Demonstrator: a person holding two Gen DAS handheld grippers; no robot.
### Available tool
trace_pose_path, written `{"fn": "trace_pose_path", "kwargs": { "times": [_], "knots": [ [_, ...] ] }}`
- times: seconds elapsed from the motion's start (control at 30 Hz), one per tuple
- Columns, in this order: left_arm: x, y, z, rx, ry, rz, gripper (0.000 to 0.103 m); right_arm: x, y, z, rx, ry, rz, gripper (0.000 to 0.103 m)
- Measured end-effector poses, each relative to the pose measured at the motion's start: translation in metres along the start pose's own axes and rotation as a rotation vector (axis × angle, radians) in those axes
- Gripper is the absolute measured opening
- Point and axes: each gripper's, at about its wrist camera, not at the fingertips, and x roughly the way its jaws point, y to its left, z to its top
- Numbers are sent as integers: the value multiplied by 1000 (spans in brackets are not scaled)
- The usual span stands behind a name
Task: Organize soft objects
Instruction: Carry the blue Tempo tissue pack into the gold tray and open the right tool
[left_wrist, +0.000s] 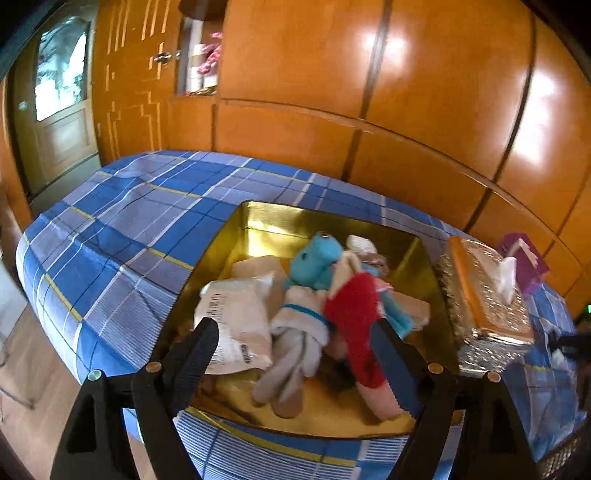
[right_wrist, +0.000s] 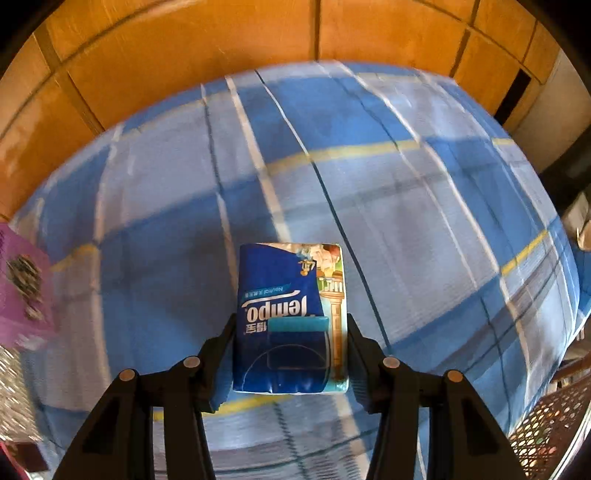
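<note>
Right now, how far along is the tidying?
Done: plush toys and a white pack lie in the gold tin. In hand: the right gripper clamps a tissue pack above the bed. Left: binning that pack. The left gripper is open, empty.

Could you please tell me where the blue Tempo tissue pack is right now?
In the right wrist view, the blue Tempo tissue pack is clamped between the fingers of the right claw, held above the blue plaid bedsheet.

Tin (left_wrist: 258, 218) centre frame on bed (left_wrist: 122, 221), toys (left_wrist: 317, 295) inside; tissue box (left_wrist: 484, 306) just right of it.
</note>
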Motion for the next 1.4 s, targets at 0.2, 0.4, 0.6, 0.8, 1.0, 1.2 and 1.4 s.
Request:
{"fn": "trace_pose_path", "kwargs": {
  "times": [0.2,0.4,0.6,0.8,1.0,1.2,1.4],
  "knots": [
    [-7,-10,-2,15,0,-25,85,-40,61,41,-122,-100,50,52],
    [-12,-12,-3,27,-3,-21,85,-66,130,64,-222,-167,102,52],
    [-16,-13,-4,42,-9,-24,85,-95,195,69,-333,-235,195,52],
    [-21,-16,-5,63,-27,-20,85,-125,251,49,-499,-295,324,52],
    [-23,-16,-6,67,-27,-20,85,-144,294,19,-647,-336,416,52],
    [-25,-16,-7,73,-33,-17,85,-154,331,-20,-752,-325,491,52],
    [-24,-13,-9,69,-25,-11,85,-158,364,-67,-872,-294,550,52]
  ]
}}
